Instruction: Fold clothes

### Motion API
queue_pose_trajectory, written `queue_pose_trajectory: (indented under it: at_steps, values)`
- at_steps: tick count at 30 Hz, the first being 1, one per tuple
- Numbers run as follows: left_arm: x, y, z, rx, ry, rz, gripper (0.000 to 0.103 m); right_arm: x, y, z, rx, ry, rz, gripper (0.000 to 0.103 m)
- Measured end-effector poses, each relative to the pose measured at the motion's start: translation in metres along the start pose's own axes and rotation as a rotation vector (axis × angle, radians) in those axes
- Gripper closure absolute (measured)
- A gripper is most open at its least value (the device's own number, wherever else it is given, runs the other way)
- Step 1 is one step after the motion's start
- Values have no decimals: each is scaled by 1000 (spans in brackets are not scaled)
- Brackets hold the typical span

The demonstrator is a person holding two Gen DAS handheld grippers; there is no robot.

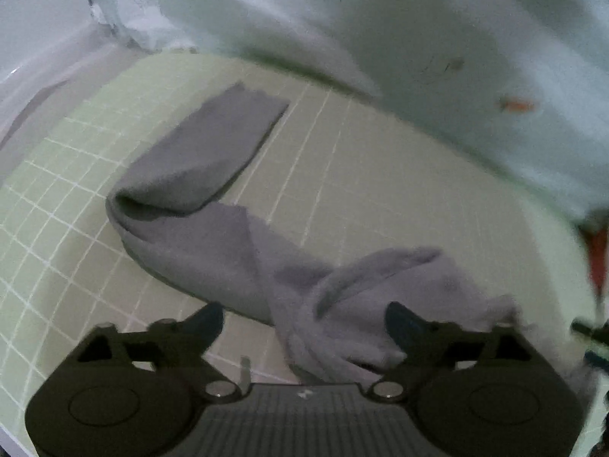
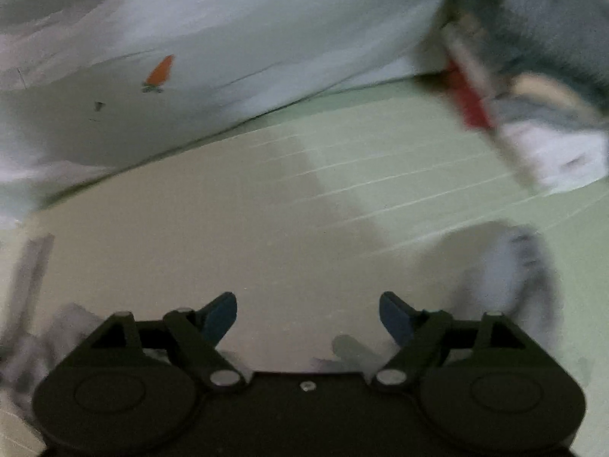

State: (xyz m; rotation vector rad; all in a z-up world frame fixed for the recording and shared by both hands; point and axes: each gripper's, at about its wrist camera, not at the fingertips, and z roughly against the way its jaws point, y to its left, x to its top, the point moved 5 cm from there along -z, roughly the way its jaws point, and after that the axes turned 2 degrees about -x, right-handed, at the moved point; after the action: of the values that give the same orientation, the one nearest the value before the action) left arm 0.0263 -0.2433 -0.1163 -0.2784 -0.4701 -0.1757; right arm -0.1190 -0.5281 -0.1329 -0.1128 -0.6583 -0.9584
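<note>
A grey cloth (image 1: 213, 198) lies on the pale green gridded mat (image 1: 68, 190). Its far end is folded flat and its near end is twisted and bunched between the fingers of my left gripper (image 1: 304, 323). The left jaws stand wide open around that bunched end, not closed on it. My right gripper (image 2: 308, 316) is open and empty above bare mat (image 2: 380, 160). A blurred grey and white cloth (image 2: 510, 266) lies just right of the right finger (image 2: 396, 318).
A white sheet with a small orange carrot print (image 2: 160, 72) (image 1: 517, 104) rises behind the mat. A blurred pile of clothes with a red stripe (image 2: 468, 99) sits at the far right. The other gripper's tip (image 1: 590, 335) shows at the right edge of the left wrist view.
</note>
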Motion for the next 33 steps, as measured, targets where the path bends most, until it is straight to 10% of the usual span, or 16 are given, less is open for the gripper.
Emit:
queue_pose_trajectory:
  at_steps: [4,8,11,21,25,28,30,33]
  values:
    - [0,3,-25,-28,72,24,12,-1,26,-45,139,176,-102,21]
    - [-7,2,-39,-33,140,16,16,-20,37,-67,155,330,-103,48]
    - [-17,2,-41,9,160,-24,17,-36,34,-57,175,326,-65,62]
    - [-26,9,-41,-25,174,36,28,-51,28,-27,332,328,-103,50]
    - [-27,0,-42,-15,166,53,28,-44,32,-35,295,303,-23,65]
    - [-25,0,-40,-14,157,47,49,-42,42,-34,271,262,118,87]
    - [-21,-2,-36,6,138,21,90,-34,48,-24,246,182,229,90]
    - [-6,-15,-24,35,85,-30,94,-12,54,-3,192,9,347,92]
